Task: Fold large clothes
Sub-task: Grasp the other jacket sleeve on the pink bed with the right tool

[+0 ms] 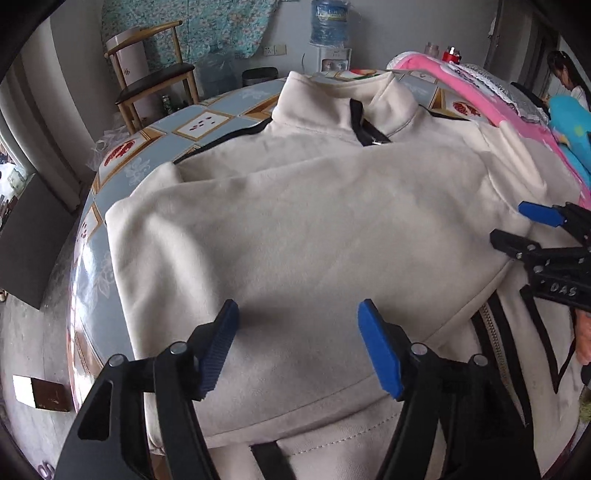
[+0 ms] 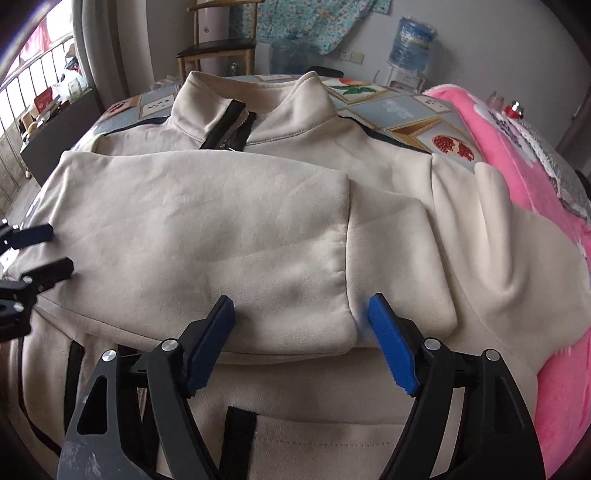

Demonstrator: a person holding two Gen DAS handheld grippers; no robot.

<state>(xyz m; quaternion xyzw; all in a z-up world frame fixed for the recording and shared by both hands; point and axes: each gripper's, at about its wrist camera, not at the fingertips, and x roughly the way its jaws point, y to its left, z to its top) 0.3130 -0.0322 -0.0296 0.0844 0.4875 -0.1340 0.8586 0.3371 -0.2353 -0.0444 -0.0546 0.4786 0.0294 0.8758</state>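
Jacket [image 1: 314, 206]: we record a cream zip-front garment with black trim, lying spread on the table [image 1: 207, 122], collar at the far side, hem at the near side.
Sleeve [image 2: 207, 236]: we note one sleeve folded across the chest; in the right wrist view its cuff end lies just beyond the right gripper's fingertips.
Collar [image 1: 317, 99]: standing up, partly unzipped, with the black zipper [image 1: 369, 131] running down from it.
Left gripper [image 1: 297, 347]: jaws stand well apart above the folded cloth; we see nothing between the blue pads [image 1: 380, 350] and no fabric pinched.
Right gripper [image 2: 299, 341]: jaws likewise wide; the sleeve's cuff edge lies between and beyond the fingertips, but the pads do not press on it.
Relation of grippers: each shows in the other's view at the edge of frame, over the same garment, near but apart.
Table covering: patterned blue and cream tiles with fruit pictures, visible at the far side and left of the jacket.
Pink blanket [image 2: 517, 147]: lies along the right side, touching the jacket's edge.
Background: a wooden chair [image 1: 155, 81] and a water dispenser [image 1: 330, 33] stand against the far wall.
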